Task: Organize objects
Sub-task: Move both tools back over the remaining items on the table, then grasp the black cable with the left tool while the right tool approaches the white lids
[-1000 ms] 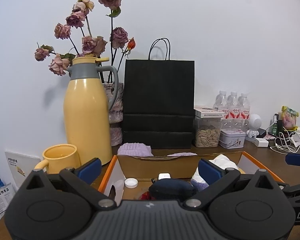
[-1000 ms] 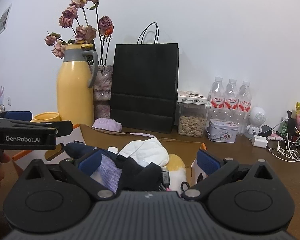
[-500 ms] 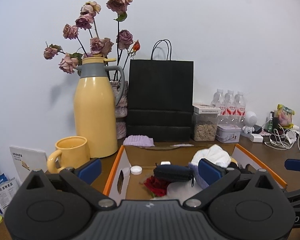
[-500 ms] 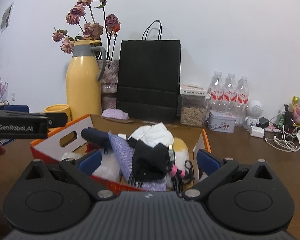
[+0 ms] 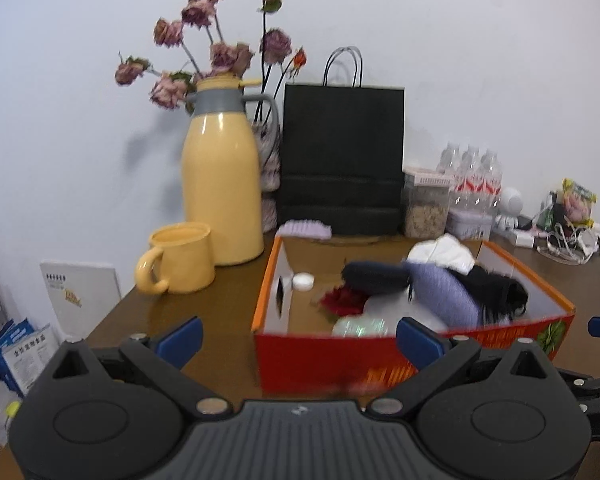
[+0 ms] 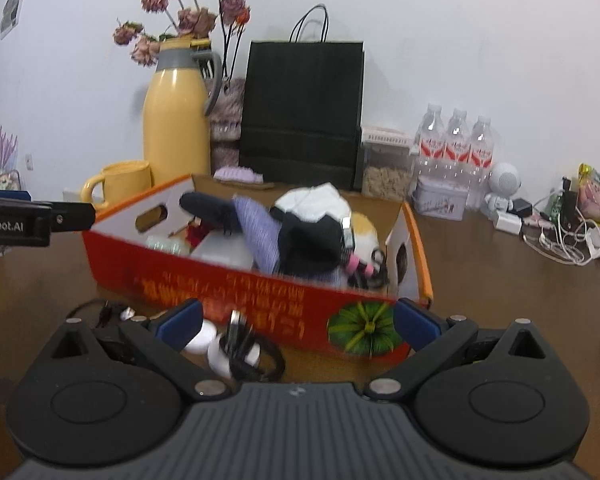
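A brown desk (image 6: 500, 280) against a white wall holds an open cardboard box (image 6: 236, 288), red on the outside with orange edges, seen from two handheld tongs that face it from the near side. The left tongs (image 5: 296, 340) sit spread wide with nothing between their blue-tipped fingers, in front of the box's near left corner. The right tongs (image 6: 296, 322) are likewise wide open and empty, low before the box's printed front wall. Inside the box lies a loose heap: a dark pouch (image 5: 376, 276), a lilac cloth (image 5: 446, 298), a white garment (image 5: 440, 254), black fabric (image 5: 496, 288), a red flower (image 5: 342, 300) and a small white cap (image 5: 303, 281). On the desk just in front of the box, between the right fingers, lies a tangle of black cable with white plugs (image 6: 232, 350) (blurred, so details are unclear). Behind the box stand a yellow flask (image 5: 220, 184), a yellow mug (image 5: 180, 258), a black paper bag (image 5: 342, 160) and dried roses (image 5: 220, 52). Judging from this, sorting is mid-way, between picks: most items appear boxed, and the cable is the likely next piece. That would call for lowering the right tongs over the bundle, closing on its thickest part and lifting it clear of the box wall.
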{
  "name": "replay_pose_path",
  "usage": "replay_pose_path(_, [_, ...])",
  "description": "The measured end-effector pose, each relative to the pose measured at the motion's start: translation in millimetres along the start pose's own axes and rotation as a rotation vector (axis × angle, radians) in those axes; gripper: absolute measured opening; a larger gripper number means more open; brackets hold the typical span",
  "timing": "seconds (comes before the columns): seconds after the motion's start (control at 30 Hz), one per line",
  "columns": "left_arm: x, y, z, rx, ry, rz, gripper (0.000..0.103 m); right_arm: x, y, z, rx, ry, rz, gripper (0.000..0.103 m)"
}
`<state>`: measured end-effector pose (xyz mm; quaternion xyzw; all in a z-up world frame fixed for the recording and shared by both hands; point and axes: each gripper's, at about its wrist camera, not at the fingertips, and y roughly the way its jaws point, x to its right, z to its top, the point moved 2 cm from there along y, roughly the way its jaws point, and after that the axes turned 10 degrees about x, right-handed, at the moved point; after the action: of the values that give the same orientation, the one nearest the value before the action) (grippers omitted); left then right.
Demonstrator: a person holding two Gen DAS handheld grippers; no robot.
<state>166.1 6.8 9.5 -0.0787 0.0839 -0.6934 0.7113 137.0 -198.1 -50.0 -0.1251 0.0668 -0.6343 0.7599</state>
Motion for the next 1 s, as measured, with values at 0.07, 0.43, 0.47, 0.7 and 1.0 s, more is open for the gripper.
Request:
replay_pose_path(0.07, [-3.7,-1.6,-6.2,-0.03,0.008,0.001,0.103,-2.1,-0.9,-7.2,-0.028,-0.008,0.005,0.103])
replay_pose_path(0.43, [-11.9,15.5,-51.8,-0.248,0.049,-0.01,0.103,-9.4,20.7,-39.8,-0.205,0.0,0.007,0.103])
replay_pose_path(0.47, [-11.4,19.1,-56.3,-0.264,0.052,-0.007,0.103,-8.9,23.5,-42.3,-0.218,0.004,0.004,0.103])
replay_pose_path(0.7, [-14.2,33.0,-68.2,-0.304,0.009,-0.001,0.103,0.4,32.0,-46.0,-0.243,0.06,0.019,0.103])
replay_pose_path(1.0, [-13.9,34.4,-67.6,-0.289,0.009,-0.005,0.103,1.6,38.9,-42.5,-0.245,0.061,0.028,0.103])
